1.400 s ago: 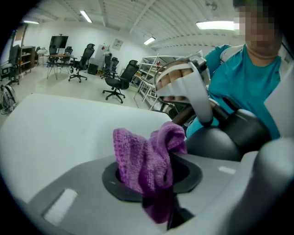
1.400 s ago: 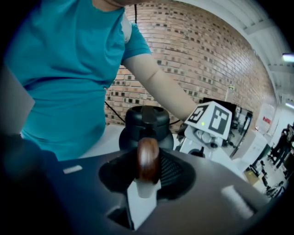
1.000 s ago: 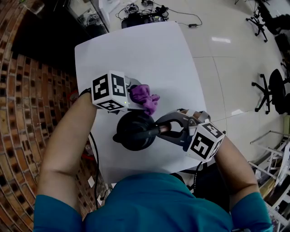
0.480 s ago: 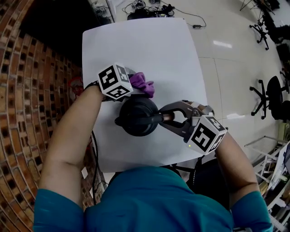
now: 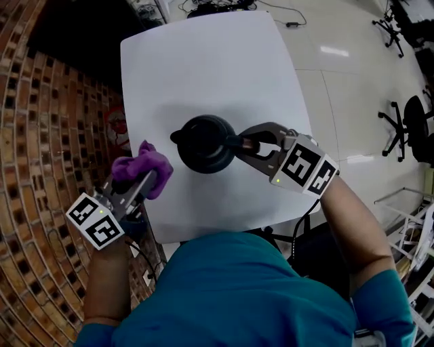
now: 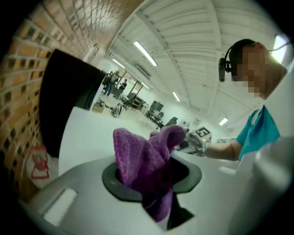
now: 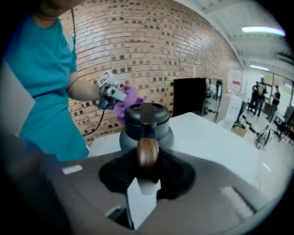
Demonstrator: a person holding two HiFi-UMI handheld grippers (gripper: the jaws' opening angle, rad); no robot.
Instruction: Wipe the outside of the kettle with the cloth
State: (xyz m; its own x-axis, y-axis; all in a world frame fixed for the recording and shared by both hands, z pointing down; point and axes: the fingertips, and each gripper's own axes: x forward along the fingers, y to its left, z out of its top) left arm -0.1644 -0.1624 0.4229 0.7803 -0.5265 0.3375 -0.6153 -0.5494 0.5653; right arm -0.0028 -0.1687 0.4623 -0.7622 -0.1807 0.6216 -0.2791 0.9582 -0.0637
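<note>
A black kettle stands mid-table on the white table. My right gripper is shut on its brown wooden handle, which sits between the jaws, with the kettle body just beyond. My left gripper is off the kettle, down at the table's left edge near me. It is shut on a bunched purple cloth. In the left gripper view the cloth sticks up from the jaws and hangs below them. In the right gripper view the cloth shows behind the kettle's left side, apart from it.
A brick wall runs along the table's left side. Office chairs stand on the pale floor at right, and cables lie past the far edge. My teal-shirted torso fills the near side.
My left gripper has swung with the cloth from the far left side of the kettle round to the near left table edge, away from the kettle. The right gripper keeps hold of the handle.
</note>
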